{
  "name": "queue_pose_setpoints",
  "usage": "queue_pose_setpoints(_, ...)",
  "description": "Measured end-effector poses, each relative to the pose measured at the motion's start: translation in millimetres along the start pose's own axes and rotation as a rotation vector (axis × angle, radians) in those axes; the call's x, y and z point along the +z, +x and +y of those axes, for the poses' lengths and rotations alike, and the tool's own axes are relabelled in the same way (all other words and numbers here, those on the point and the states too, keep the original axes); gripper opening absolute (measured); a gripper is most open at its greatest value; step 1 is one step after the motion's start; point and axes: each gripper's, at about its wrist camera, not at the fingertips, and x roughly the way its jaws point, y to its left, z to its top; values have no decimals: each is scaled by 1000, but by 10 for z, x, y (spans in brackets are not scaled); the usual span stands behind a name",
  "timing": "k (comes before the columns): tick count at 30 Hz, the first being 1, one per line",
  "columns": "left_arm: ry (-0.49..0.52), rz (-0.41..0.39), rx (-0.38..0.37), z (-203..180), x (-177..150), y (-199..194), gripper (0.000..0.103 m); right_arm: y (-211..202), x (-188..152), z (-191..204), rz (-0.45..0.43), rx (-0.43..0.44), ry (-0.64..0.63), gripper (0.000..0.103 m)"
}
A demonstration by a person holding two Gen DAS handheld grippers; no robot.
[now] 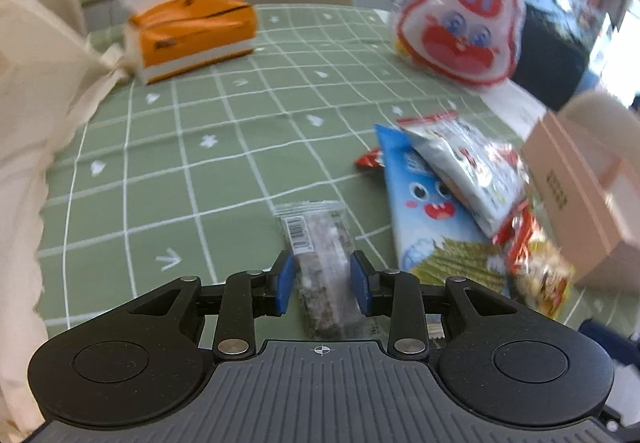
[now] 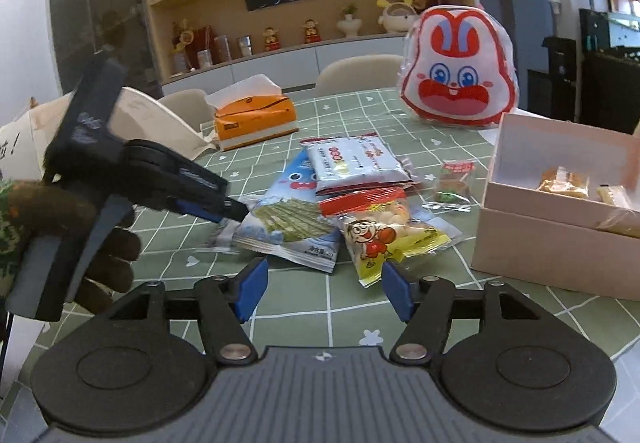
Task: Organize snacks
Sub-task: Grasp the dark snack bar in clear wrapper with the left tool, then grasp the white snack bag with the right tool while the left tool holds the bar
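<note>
On the green grid-patterned tablecloth (image 2: 304, 307) four snack packets lie heaped beside one open pink cardboard box (image 2: 552, 243), the right gripper (image 2: 324, 293) spread and empty before them, while the left gripper (image 1: 322, 283) straddles one clear dark-filled snack packet (image 1: 320, 263), grip uncertain

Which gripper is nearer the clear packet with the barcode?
Left. The left gripper straddles the clear barcode packet, pads either side of it. The right gripper is open over bare tablecloth near the snack pile.

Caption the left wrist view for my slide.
Left gripper straddles a clear snack packet on the green checked tablecloth.
</note>
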Motion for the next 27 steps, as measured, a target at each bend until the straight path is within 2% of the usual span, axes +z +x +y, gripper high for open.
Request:
queue_pose_setpoints(3,72,2,45,-149,6,26,42,1,1,2,4,8,-3,66)
queue_pose_setpoints(12,139,-2,96,-302,15,102,49,-5,-24,-82,16,18,51,68)
queue_pose_setpoints(19,133,-51,39,-92,-83,44,51,-23,-32,-75,14,9,58,70)
queue_pose_setpoints(22,143,-69,18,-20,-184,-45,49,-14,-24,-73,18,7,60,70)
queue_pose_setpoints(25,141,-119,8,24,-350,-144,49,-7,-25,-66,21,2,58,70)
queue_pose_setpoints(27,145,-134,0,40,-402,-187,45,-5,-24,-60,21,-1,57,71)
